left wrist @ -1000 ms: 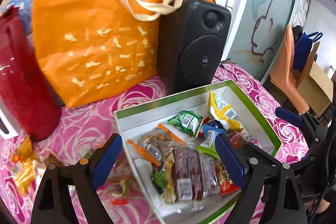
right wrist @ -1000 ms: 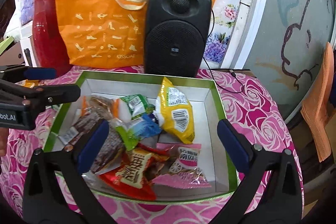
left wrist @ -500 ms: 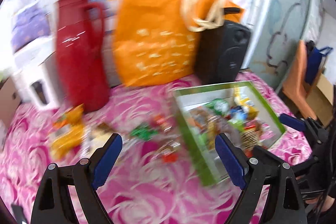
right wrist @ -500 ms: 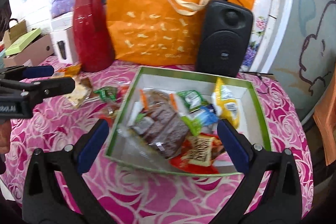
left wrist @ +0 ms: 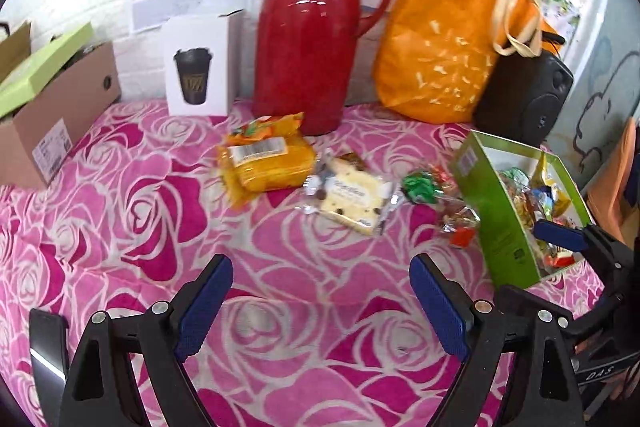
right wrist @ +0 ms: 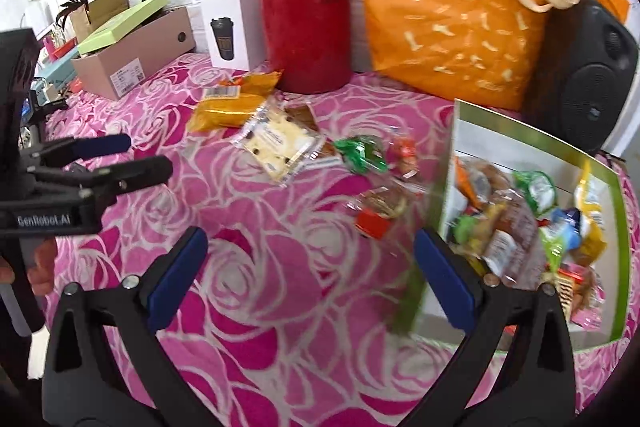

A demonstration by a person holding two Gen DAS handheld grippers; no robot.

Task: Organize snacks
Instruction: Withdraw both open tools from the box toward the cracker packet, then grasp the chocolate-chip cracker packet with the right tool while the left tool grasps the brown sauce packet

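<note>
On the cloth [left wrist: 280, 275]: one yellow packet [left wrist: 266, 163], one cookie packet [left wrist: 352, 197].

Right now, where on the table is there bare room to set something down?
The near part of the pink rose cloth, in front of the open left gripper, is bare. Also the left strip beside the cardboard box. It is crowded between the yellow packet, the cookie packet and the green box.

Loose snacks [left wrist: 352, 195] lie left of the box [left wrist: 496, 227].
</note>
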